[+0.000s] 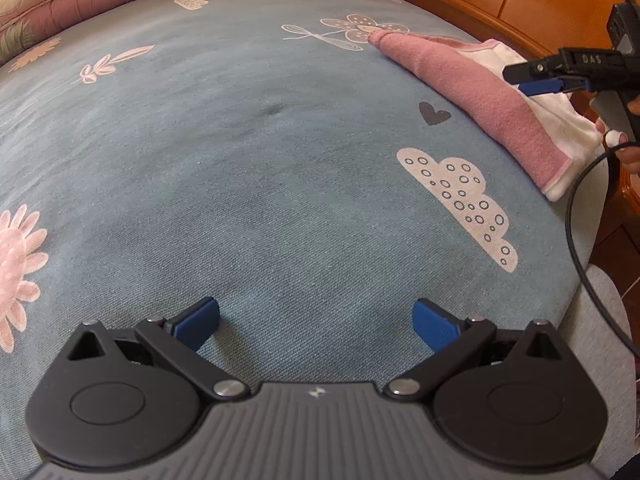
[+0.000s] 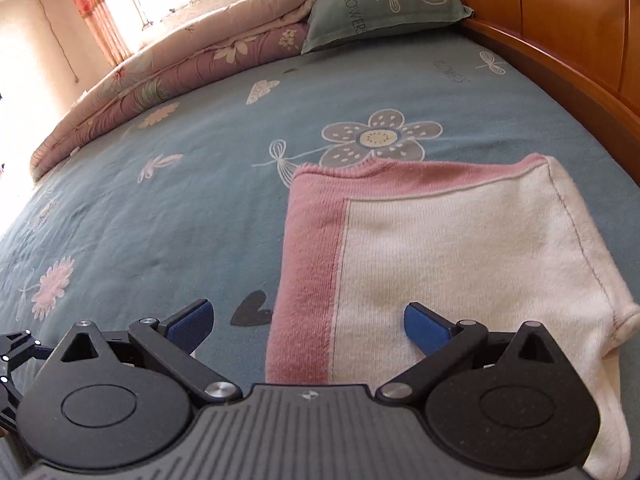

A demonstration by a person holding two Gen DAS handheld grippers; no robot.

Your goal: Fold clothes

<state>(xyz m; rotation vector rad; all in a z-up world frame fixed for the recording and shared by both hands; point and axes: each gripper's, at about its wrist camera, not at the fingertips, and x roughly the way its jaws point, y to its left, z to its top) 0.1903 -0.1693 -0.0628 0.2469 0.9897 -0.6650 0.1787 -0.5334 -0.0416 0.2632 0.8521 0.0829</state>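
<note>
A folded pink and white knit garment (image 2: 440,248) lies flat on the blue patterned bedsheet (image 2: 180,200), near the wooden bed frame. My right gripper (image 2: 308,320) hovers just over its near edge, open, with nothing between the blue pads. In the left wrist view the same garment (image 1: 492,100) is at the far right, with the right gripper (image 1: 532,80) over it. My left gripper (image 1: 316,320) is open above bare bedsheet (image 1: 240,160), well away from the garment.
A folded floral quilt (image 2: 168,68) and a teal pillow (image 2: 380,4) lie at the far end of the bed. The orange wooden bed frame (image 2: 560,40) runs along the right. A black cable (image 1: 580,240) hangs at the right edge.
</note>
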